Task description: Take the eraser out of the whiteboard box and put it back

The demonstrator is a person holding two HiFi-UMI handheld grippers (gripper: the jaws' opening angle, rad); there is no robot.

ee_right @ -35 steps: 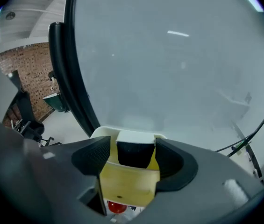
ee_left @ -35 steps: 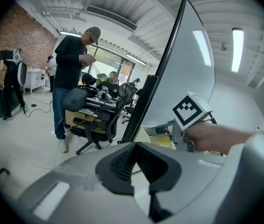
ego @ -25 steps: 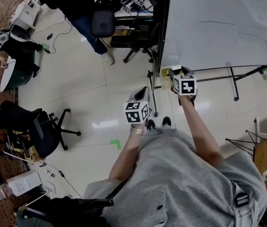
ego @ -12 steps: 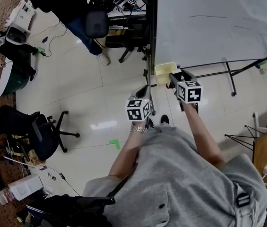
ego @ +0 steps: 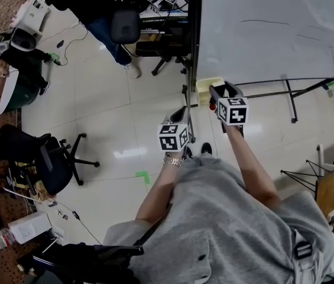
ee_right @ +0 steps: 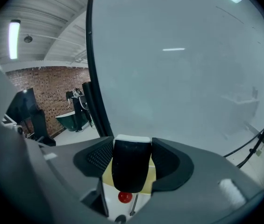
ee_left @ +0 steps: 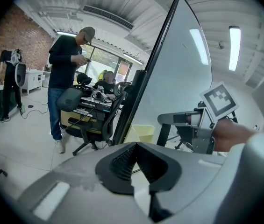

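My right gripper (ee_right: 131,148) is shut on the eraser (ee_right: 131,167), a black block with a white felt end standing upright between the jaws. Just below it is the pale yellow whiteboard box (ee_right: 149,175), with a small red ball (ee_right: 124,197) under the eraser. In the head view the right gripper (ego: 220,91) hovers at the box (ego: 204,86), which hangs at the lower left corner of the whiteboard (ego: 273,28). My left gripper (ego: 180,115) hangs nearer and to the left, jaws together with nothing in them (ee_left: 136,146). From there the box (ee_left: 141,133) shows ahead.
The whiteboard's black stand legs (ego: 291,102) spread over the floor on the right. A person (ee_left: 66,73) stands by a desk and a black office chair (ego: 125,28) at the back. Another office chair (ego: 54,161) stands on the left, a green tape mark (ego: 143,177) lies near my feet.
The right gripper has risen slightly and tilted with the eraser still in it, staying beside the yellow box. The left gripper has kept its place.
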